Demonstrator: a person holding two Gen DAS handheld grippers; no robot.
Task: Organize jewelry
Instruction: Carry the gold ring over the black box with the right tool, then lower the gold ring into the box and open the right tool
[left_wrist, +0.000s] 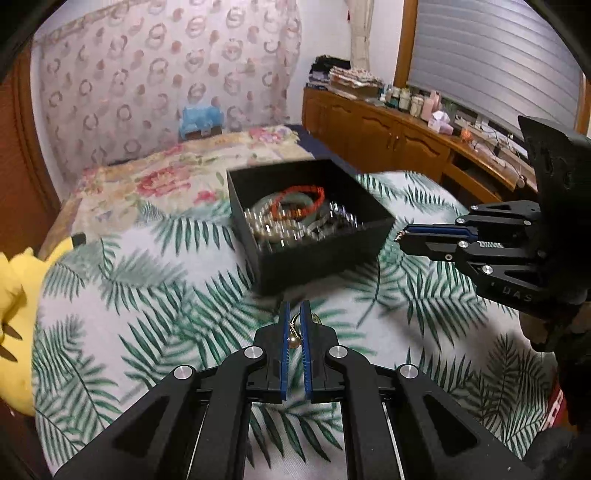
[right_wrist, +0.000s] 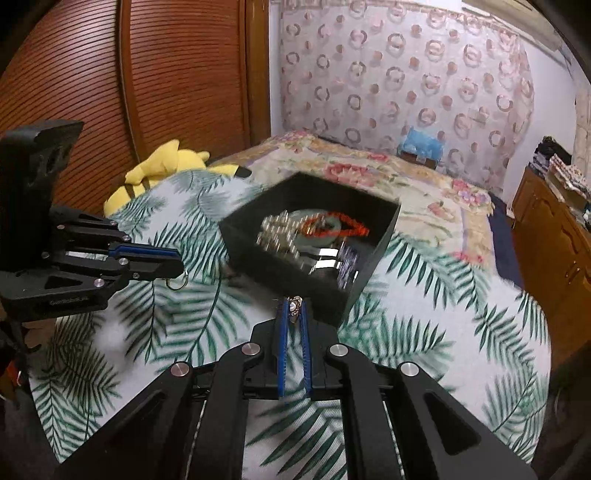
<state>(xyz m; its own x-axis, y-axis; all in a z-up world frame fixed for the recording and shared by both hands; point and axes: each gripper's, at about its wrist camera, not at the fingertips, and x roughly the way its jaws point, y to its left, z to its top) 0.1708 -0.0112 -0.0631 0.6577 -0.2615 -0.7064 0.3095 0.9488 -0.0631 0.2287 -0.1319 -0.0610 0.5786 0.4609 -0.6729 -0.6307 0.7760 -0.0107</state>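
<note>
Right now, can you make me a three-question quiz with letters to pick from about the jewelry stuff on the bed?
1. Where is the red bracelet?
A. inside the black box
B. on the yellow plush toy
C. on the wooden cabinet

2. What colour are the leaves on the bedspread?
A. purple
B. green
C. orange

3. What are the left tongs doing?
A. wide open, empty
B. lying in the box
C. shut on a gold ring

Answers: 1 A, the red loop lies among the pieces in the box. 2 B, green fern leaves on white cloth. 3 C, the blue pads pinch the ring, seen in both views. The right tongs pinch a small shiny piece too.
</note>
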